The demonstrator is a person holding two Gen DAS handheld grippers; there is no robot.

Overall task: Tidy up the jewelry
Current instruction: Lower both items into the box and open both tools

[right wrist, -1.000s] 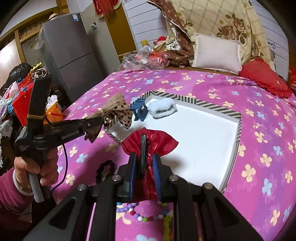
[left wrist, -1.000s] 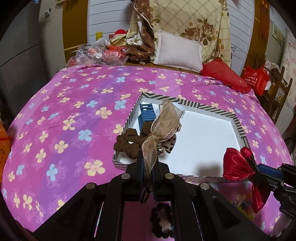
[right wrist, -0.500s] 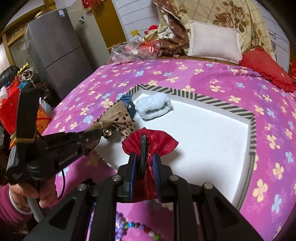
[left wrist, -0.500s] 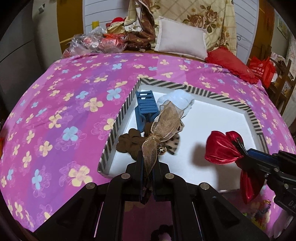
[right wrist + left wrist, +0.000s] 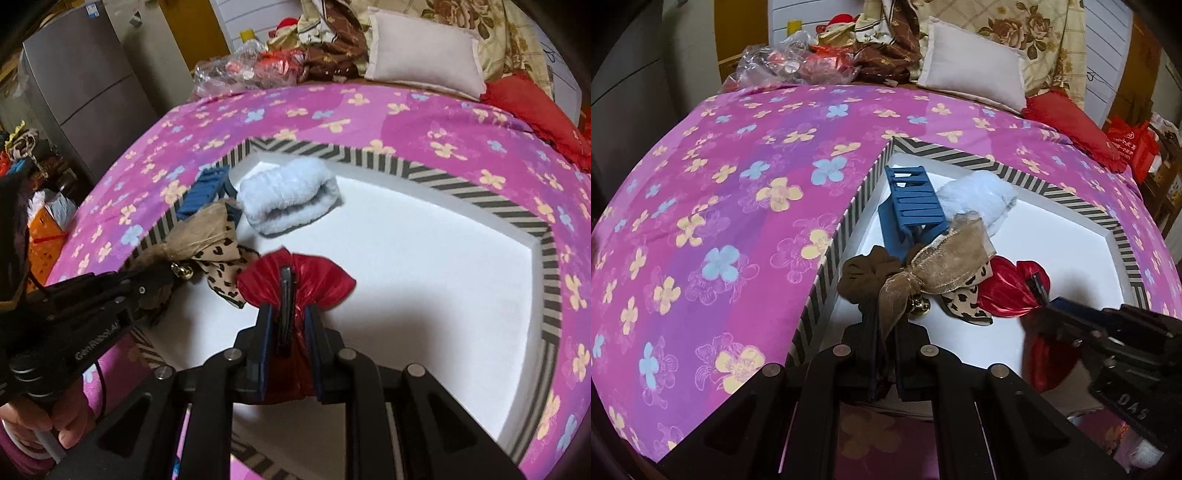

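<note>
My left gripper (image 5: 886,325) is shut on a tan and leopard-print bow (image 5: 945,266) with a small bell, held low over the near left part of the white tray (image 5: 1052,236). The bow also shows in the right wrist view (image 5: 210,243). My right gripper (image 5: 290,314) is shut on a red satin bow (image 5: 295,277), held just right of the tan bow above the tray floor (image 5: 424,266). The red bow shows in the left wrist view (image 5: 1008,291). In the tray lie a brown scrunchie (image 5: 868,273), a blue claw clip (image 5: 912,199) and a pale blue fluffy scrunchie (image 5: 288,195).
The tray has a black-and-white striped rim (image 5: 461,184) and lies on a pink flowered bedspread (image 5: 720,221). A white pillow (image 5: 975,70), a red cushion (image 5: 1071,118) and bags (image 5: 798,66) lie at the bed's far end. A grey fridge (image 5: 81,96) stands left.
Both grippers have moved forward and down over the tray with their bows. The red bow has come close beside the tan bow, near the tray floor.
</note>
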